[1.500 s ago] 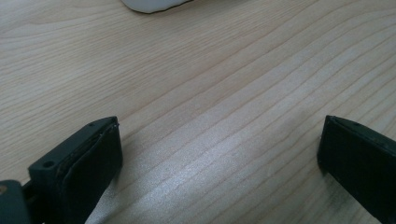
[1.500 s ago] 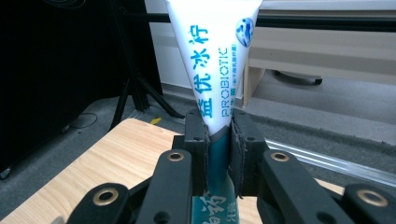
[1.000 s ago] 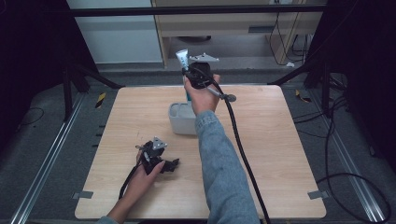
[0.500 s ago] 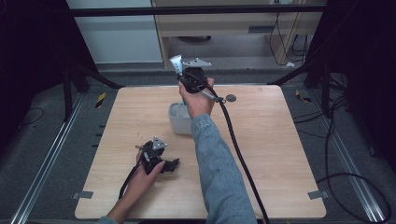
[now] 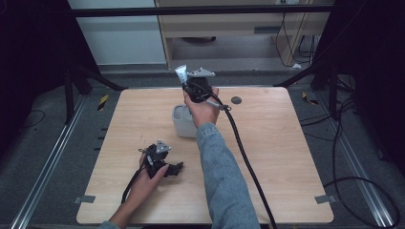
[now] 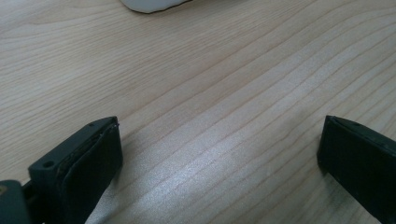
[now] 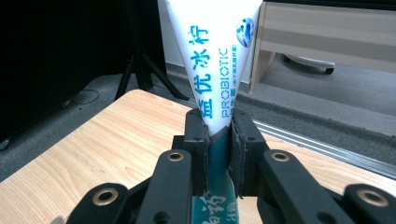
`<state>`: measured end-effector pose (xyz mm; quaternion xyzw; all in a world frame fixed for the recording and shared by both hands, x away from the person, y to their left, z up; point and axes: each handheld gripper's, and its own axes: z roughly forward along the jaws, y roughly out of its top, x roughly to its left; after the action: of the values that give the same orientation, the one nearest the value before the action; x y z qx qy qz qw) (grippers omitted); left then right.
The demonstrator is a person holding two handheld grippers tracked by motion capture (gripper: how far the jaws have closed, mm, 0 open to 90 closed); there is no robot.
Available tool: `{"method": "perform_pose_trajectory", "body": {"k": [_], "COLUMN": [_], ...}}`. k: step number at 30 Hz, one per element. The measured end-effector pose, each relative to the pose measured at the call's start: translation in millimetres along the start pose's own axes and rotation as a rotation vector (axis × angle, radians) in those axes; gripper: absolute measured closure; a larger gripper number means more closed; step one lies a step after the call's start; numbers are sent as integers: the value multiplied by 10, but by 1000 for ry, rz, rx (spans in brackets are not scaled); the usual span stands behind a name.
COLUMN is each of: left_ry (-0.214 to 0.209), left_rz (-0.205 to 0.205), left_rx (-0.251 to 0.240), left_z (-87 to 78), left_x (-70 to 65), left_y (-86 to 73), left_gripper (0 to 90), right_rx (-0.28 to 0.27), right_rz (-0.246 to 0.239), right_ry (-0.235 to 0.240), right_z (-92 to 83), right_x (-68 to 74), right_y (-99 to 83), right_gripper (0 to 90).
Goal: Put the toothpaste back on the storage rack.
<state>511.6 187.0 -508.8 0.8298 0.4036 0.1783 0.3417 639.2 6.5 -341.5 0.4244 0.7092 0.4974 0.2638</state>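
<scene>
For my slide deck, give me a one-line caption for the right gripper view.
Right gripper clamped on a white toothpaste tube marked PROBIOTIC, held up over the wooden table.

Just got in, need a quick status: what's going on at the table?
A person works with a hand-held gripper in each hand. The right hand-held gripper is shut on a white tube printed PROBIOTIC, held above a pale grey container on the wooden table. The left hand-held gripper rests open on the table, holding nothing.
</scene>
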Motion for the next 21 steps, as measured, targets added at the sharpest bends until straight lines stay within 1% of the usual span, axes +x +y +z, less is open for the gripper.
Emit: {"method": "perform_pose_trajectory", "body": {"k": [3,4,10,13,15,17,18,20,21], "left_ry": [-1,-2,-2,-2,-2,-2,-2,-3,-3], "left_rz": [0,1,2,1,1,1,2,1,2], "left_rx": [0,0,0,0,0,0,0,0,0], "left_z": [0,1,1,1,1,1,1,1,1], "left_x": [1,1,2,2,2,2,2,2,2], "left_y": [0,1,0,0,0,1,1,1,1], "left_gripper": [0,0,0,0,0,0,0,0,0], "right_rx": [4,8,16,25,29,28,38,41,48], "right_rz": [9,21,38,24,36,38,22,18,23], "right_ry": [0,0,7,-2,-2,-1,-8,-12,-12], "right_z": [-6,-3,-2,-9,-25,-35,-50,-52,-57], "right_x": [-7,-18,-26,-40,-55,-61,-57,-59,-60], "right_y": [-44,-69,-162,-187,-210,-222,-245,-254,-265], "right_gripper": [786,786,785,785,785,785,785,785,785]}}
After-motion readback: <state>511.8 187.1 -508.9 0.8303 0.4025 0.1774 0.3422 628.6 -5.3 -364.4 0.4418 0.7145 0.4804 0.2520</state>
